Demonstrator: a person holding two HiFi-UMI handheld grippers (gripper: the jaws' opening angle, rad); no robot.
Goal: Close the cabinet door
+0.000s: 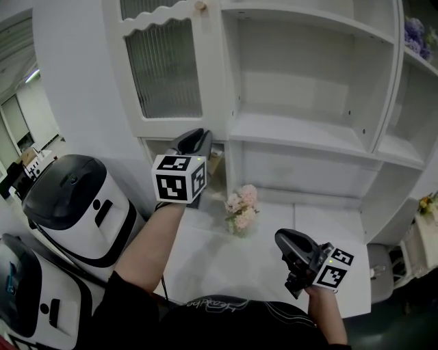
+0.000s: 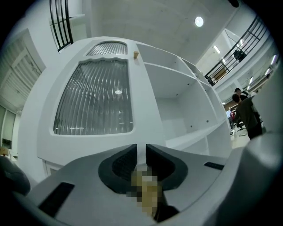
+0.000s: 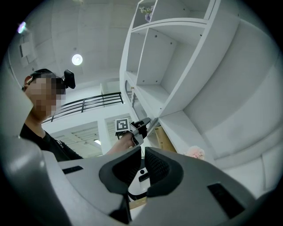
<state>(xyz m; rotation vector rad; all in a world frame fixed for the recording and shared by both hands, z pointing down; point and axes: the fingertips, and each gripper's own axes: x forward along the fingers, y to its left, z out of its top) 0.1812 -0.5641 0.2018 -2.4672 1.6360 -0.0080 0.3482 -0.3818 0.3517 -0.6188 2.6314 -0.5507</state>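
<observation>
The white cabinet door [image 1: 164,68], with a ribbed glass pane and a small knob [image 1: 200,5] near its top, stands swung out from the open shelves [image 1: 301,130]. My left gripper [image 1: 200,137] is at the door's lower free corner. In the left gripper view the door [image 2: 101,97] fills the left side, and the left gripper [image 2: 141,148] has its pads closed on the door's thin white edge. My right gripper [image 1: 286,239] hangs low at the right over the white desk [image 1: 205,266], away from the door. In its own view the right gripper [image 3: 141,151] is shut and holds nothing.
A pot of pink flowers [image 1: 241,208] stands on the desk below the shelves. Two white-and-black machines [image 1: 75,205] sit at the left, beside my left arm. A person [image 2: 245,114] stands far off to the right of the cabinet.
</observation>
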